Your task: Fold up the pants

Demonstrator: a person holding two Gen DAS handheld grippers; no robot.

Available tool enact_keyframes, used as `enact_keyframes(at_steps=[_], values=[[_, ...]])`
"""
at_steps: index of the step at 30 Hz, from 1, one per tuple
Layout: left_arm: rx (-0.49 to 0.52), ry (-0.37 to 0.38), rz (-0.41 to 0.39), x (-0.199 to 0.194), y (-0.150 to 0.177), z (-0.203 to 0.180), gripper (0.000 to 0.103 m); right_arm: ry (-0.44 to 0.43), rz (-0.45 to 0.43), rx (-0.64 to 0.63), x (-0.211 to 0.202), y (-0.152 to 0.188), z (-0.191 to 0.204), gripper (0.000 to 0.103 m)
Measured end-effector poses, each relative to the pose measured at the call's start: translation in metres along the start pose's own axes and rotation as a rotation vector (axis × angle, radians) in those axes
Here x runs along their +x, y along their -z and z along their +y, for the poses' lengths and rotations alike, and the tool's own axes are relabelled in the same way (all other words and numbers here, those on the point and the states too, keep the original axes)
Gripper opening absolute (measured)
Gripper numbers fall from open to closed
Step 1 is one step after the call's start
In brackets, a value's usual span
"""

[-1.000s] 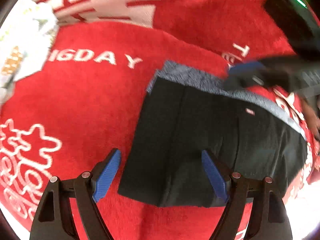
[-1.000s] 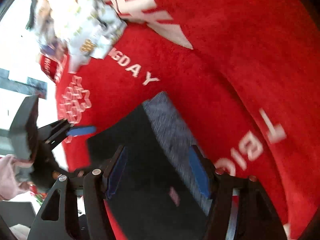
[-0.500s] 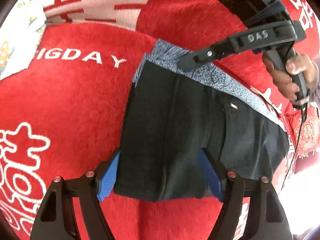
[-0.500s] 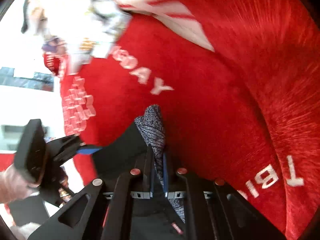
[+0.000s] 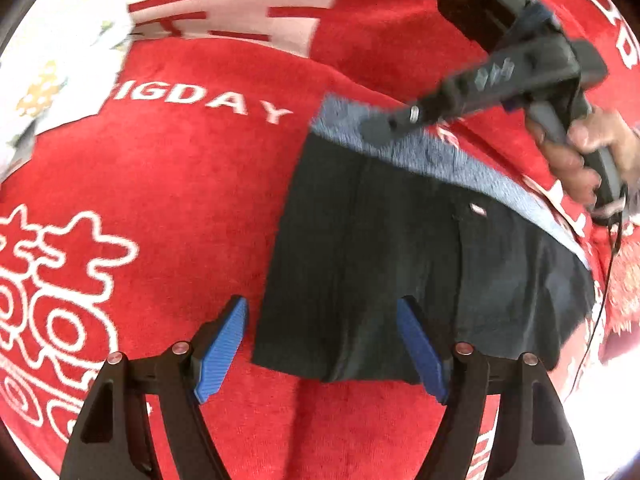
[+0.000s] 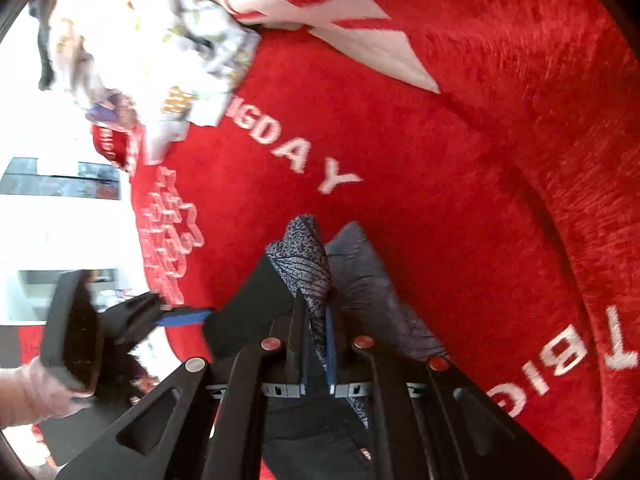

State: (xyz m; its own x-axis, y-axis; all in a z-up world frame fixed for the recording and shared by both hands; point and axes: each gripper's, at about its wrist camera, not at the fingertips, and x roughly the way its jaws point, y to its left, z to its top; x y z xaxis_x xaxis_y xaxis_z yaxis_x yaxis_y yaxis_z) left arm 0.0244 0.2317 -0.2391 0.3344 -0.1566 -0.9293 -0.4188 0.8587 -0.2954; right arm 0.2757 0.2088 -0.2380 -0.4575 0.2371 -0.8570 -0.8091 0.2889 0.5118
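Note:
Black pants [image 5: 400,264] with a grey patterned waistband [image 5: 440,156] lie folded on a red blanket [image 5: 180,200]. My left gripper [image 5: 324,344] is open, its blue pads on either side of the pants' near left corner, just above the cloth. My right gripper [image 6: 316,328] is shut on the waistband [image 6: 304,256] and lifts that corner off the blanket; it also shows in the left wrist view [image 5: 380,128] at the far edge of the pants. The left gripper appears in the right wrist view [image 6: 180,316] at the left.
The red blanket carries white lettering [image 5: 200,100] and white patterns [image 5: 52,280]. A white patterned cloth pile [image 6: 152,40] lies at the far left. A white and red striped fabric [image 5: 240,0] lies at the back.
My right gripper closed on the waistband and has raised its corner. My left gripper stays open and has shifted slightly back from the pants' near edge.

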Motion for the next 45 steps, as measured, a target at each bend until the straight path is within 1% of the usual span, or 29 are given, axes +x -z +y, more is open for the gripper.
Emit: enact_keyframes(at_steps=[1,2,4,6,8,10,12,14,15,16,17,18,19,20,21,22,23,25,26,27,28,30,33,36,37,38,39,43,45], values=[[-0.017,-0.008,-0.01,-0.003,-0.003,0.0,0.078,0.043,0.022,-0.023,0.011,-0.001,0.003,0.008],[-0.029,-0.015,-0.024,-0.007,-0.006,-0.001,0.078,0.089,0.02,-0.04,0.022,-0.002,0.004,0.008],[-0.03,-0.02,-0.052,-0.014,-0.013,-0.009,0.078,0.098,-0.04,0.007,0.018,-0.005,0.001,0.017],[-0.014,-0.016,-0.063,-0.013,-0.023,-0.018,0.078,0.072,-0.083,0.096,0.003,-0.001,-0.006,0.021],[0.012,-0.018,-0.065,-0.005,-0.035,-0.032,0.078,0.061,-0.129,0.122,-0.019,0.012,-0.008,0.021],[0.027,-0.027,-0.062,0.008,-0.048,-0.048,0.078,0.07,-0.176,0.145,-0.046,0.038,-0.011,0.021],[0.018,-0.039,-0.062,0.023,-0.062,-0.057,0.078,0.074,-0.201,0.205,-0.067,0.073,-0.018,0.021],[-0.009,-0.092,-0.044,0.046,-0.075,-0.061,0.078,0.079,-0.192,0.271,-0.07,0.104,-0.029,0.021],[-0.027,-0.123,-0.032,0.054,-0.079,-0.059,0.078,0.104,-0.171,0.301,-0.064,0.119,-0.038,0.021],[-0.049,-0.138,-0.024,0.063,-0.083,-0.056,0.081,0.153,-0.152,0.334,-0.056,0.13,-0.048,0.02],[-0.068,-0.154,-0.045,0.066,-0.086,-0.053,0.084,0.168,-0.162,0.355,-0.055,0.136,-0.056,0.016],[-0.074,-0.205,-0.066,0.067,-0.09,-0.052,0.085,0.139,-0.224,0.384,-0.056,0.142,-0.064,0.015],[-0.075,-0.24,-0.051,0.07,-0.094,-0.05,0.085,0.16,-0.271,0.425,-0.057,0.144,-0.074,0.018],[-0.093,-0.247,-0.031,0.073,-0.097,-0.046,0.085,0.213,-0.277,0.457,-0.059,0.145,-0.081,0.021],[-0.122,-0.239,-0.019,0.073,-0.099,-0.041,0.085,0.236,-0.295,0.497,-0.062,0.148,-0.09,0.021],[-0.135,-0.239,-0.013,0.07,-0.1,-0.04,0.085,0.215,-0.32,0.529,-0.068,0.152,-0.096,0.022],[-0.119,-0.254,-0.016,0.062,-0.099,-0.043,0.085,0.186,-0.345,0.577,-0.078,0.163,-0.102,0.022],[-0.052,-0.276,-0.04,0.045,-0.093,-0.058,0.085,0.095,-0.398,0.618,-0.099,0.192,-0.105,0.023],[-0.016,-0.264,-0.045,0.035,-0.087,-0.069,0.085,0.067,-0.412,0.628,-0.106,0.205,-0.102,0.024],[0.007,-0.244,-0.042,0.028,-0.082,-0.078,0.085,0.025,-0.43,0.646,-0.116,0.228,-0.099,0.029],[0.034,-0.213,-0.037,0.02,-0.073,-0.092,0.085,-0.009,-0.444,0.667,-0.122,0.248,-0.096,0.04],[0.078,-0.172,-0.03,0.011,-0.057,-0.118,0.085,-0.093,-0.473,0.752,-0.13,0.303,-0.091,0.058],[0.124,-0.144,0.007,0.018,-0.036,-0.156,0.085,-0.175,-0.473,0.903,-0.124,0.378,-0.087,0.058],[0.094,-0.146,0.09,0.042,-0.017,-0.169,0.085,-0.246,-0.498,1.069,-0.106,0.436,-0.09,0.058],[0.088,-0.167,0.095,0.046,-0.011,-0.171,0.085,-0.262,-0.508,1.117,-0.097,0.447,-0.093,0.058],[0.114,-0.187,0.068,0.044,-0.005,-0.175,0.085,-0.294,-0.527,1.16,-0.091,0.458,-0.096,0.058],[0.144,-0.205,0.067,0.045,-0.002,-0.18,0.085,-0.319,-0.553,1.193,-0.085,0.468,-0.1,0.058],[0.166,-0.215,0.084,0.045,0.003,-0.184,0.087,-0.372,-0.623,1.217,-0.077,0.477,-0.112,0.058],[0.179,-0.221,0.092,0.047,0.003,-0.186,0.087,-0.376,-0.619,1.216,-0.072,0.475,-0.117,0.058]])
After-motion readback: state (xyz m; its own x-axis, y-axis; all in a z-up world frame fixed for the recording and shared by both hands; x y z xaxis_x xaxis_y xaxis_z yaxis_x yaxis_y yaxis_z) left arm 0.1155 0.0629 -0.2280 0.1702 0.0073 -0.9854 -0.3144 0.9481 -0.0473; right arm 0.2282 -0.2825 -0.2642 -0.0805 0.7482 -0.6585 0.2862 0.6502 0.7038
